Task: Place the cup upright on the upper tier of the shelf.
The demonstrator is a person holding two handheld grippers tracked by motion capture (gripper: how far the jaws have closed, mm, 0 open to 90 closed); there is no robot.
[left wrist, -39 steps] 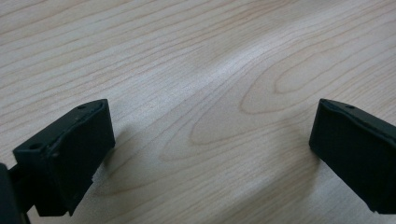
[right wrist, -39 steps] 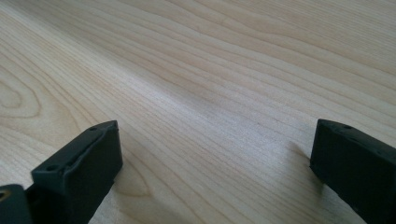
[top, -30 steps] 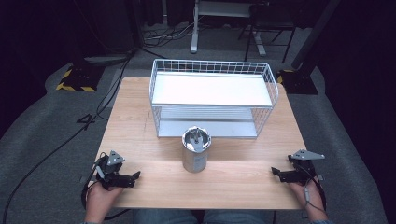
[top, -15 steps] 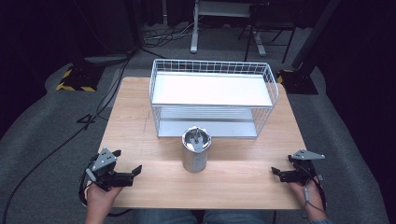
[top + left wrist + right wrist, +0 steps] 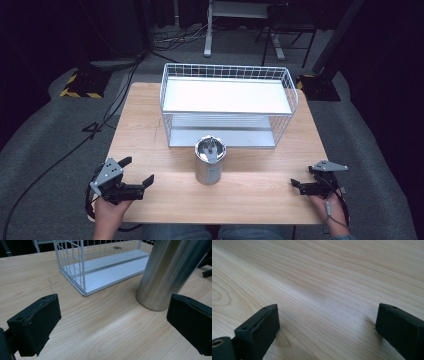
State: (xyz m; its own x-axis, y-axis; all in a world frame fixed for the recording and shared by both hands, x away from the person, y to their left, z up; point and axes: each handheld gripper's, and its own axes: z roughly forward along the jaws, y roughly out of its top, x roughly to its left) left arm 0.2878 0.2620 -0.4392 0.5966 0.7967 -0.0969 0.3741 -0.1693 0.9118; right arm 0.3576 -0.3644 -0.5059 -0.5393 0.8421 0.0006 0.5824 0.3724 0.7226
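The steel canister (image 5: 210,160) stands upright near the middle of the wooden table (image 5: 145,125), just in front of the white wire basket (image 5: 227,107) and apart from it, with a strip of bare wood between the two. Its lid, seen from above, carries a small knob at the centre. In your left gripper view the canister (image 5: 170,272) rises at the upper right, ahead of the jaws and off towards the right one, with bare table between it and the jaw tips; nothing touches it.

Your left gripper (image 5: 137,175) sits at the near left corner of the table, well to the left of the canister and a little nearer to you. Its jaws are spread wide with nothing between them, and they point across the table towards the canister's side.

Your right gripper (image 5: 300,185) rests near the table's right front edge, well apart from the canister on the opposite side. Its jaws (image 5: 324,327) are likewise spread wide over bare wood grain and hold nothing.

The canister therefore stands between your two tools, somewhat closer to the left one. The basket (image 5: 100,265) has a white shelf and a floor panel below it.
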